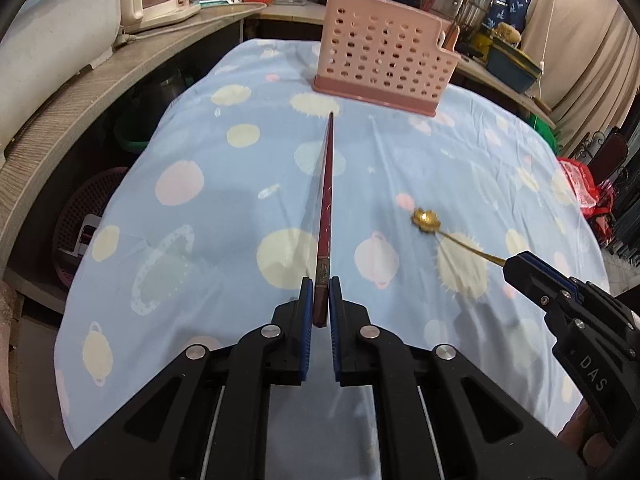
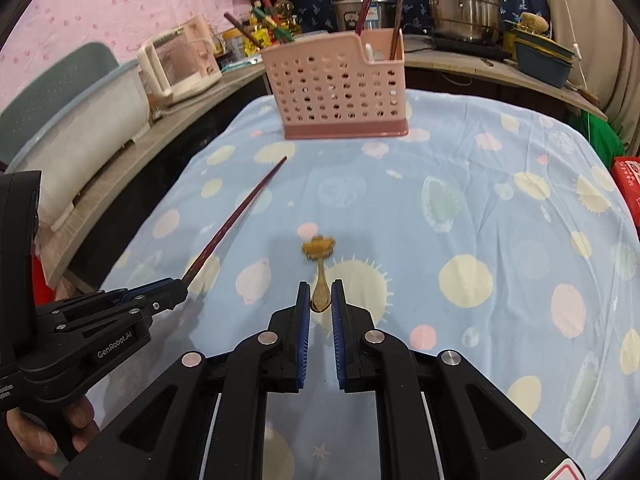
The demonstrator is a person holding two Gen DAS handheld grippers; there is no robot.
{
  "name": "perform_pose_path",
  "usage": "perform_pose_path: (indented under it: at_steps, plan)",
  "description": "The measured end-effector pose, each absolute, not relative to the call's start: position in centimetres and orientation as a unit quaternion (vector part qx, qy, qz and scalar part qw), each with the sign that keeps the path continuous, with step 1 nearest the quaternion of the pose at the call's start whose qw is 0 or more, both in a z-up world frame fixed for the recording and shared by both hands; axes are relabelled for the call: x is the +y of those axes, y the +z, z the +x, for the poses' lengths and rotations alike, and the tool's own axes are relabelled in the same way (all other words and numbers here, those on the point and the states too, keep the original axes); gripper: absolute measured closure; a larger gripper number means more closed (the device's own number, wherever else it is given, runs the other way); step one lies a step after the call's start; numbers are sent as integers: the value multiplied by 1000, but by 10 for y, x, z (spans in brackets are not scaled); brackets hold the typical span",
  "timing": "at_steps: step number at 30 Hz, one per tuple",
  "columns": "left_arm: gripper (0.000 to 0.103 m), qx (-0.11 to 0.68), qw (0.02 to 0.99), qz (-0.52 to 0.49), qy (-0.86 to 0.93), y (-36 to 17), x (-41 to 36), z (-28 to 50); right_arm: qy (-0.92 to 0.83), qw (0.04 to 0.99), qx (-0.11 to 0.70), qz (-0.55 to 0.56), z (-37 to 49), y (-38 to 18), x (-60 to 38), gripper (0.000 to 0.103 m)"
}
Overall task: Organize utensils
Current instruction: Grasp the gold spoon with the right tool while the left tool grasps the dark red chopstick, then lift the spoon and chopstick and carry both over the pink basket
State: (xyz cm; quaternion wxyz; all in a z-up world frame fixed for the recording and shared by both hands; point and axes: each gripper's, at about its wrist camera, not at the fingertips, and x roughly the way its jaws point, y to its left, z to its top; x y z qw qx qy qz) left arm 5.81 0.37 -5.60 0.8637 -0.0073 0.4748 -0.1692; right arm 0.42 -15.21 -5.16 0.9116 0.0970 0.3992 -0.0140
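My left gripper (image 1: 321, 286) is shut on the thick end of dark red chopsticks (image 1: 326, 192), which point away toward the pink perforated utensil holder (image 1: 380, 60) at the far end of the table. My right gripper (image 2: 321, 288) is shut on the bowl end of a small gold spoon (image 2: 320, 276); its flower-shaped handle end (image 2: 318, 249) sticks out ahead. Both utensils hang above the cloth. The holder (image 2: 340, 92) has several chopsticks standing in it. The right gripper (image 1: 510, 266) shows at the right of the left wrist view, the left gripper (image 2: 182, 286) at the left of the right wrist view.
A blue tablecloth (image 1: 240, 200) with planet prints covers the round table. A wooden counter (image 1: 80, 100) curves along the left with a white tub and appliance. Steel pots (image 2: 464, 0) and a blue box (image 2: 540, 60) stand behind the holder. A hand (image 2: 52, 432) grips the left handle.
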Motion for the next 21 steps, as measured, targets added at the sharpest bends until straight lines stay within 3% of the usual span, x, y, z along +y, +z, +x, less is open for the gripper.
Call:
perform_pose_path:
  at_steps: [5,8,21]
  plan:
    - [95,455,874,-20,-171,-31,9,59,-16,921,376,104,3,-31,-159,95]
    - [95,444,879,-25,-172,-17,11,60,-16,924,366,107,3,-22,-163,101]
    - [96,403,897,-36,-177,39,12,71,-17,934,335,121,4,7,-178,102]
